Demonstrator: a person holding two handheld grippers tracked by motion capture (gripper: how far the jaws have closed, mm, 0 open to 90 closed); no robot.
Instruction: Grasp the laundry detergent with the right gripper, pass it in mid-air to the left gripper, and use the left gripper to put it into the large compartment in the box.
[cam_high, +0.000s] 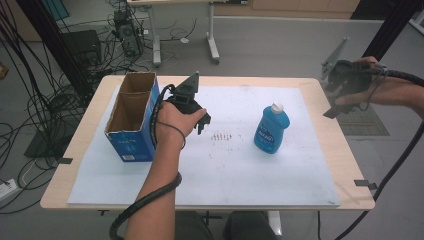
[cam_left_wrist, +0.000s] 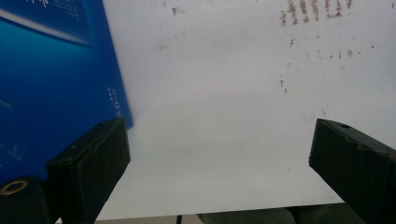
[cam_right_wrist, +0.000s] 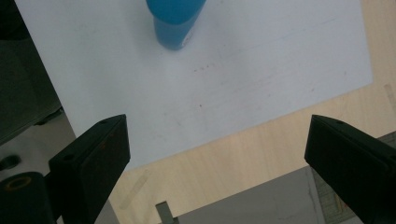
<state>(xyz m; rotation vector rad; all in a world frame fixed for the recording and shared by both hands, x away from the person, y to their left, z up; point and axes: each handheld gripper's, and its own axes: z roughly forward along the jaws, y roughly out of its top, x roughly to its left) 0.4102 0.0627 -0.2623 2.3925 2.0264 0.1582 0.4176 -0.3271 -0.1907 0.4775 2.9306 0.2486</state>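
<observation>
A blue bottle (cam_high: 270, 130) with a white cap stands on the white mat (cam_high: 225, 165), right of centre; its base (cam_right_wrist: 173, 28) shows at the top of the right gripper view. An open blue cardboard box (cam_high: 132, 116) stands at the mat's left; its blue side (cam_left_wrist: 51, 84) is close on the left in the left gripper view. My left gripper (cam_high: 202, 121) hovers just right of the box, open, with nothing between its jaws (cam_left_wrist: 219, 163). My right gripper (cam_high: 336, 100) is held in the air past the table's right edge, open and empty (cam_right_wrist: 215, 163).
The wooden table (cam_high: 335, 145) ends just beyond the mat on every side. Brown scuff marks (cam_high: 222, 136) dot the mat's middle. On the floor behind are cables, a computer case (cam_high: 126, 35) and another table's legs (cam_high: 212, 42). A floor mat (cam_high: 367, 122) lies at the right.
</observation>
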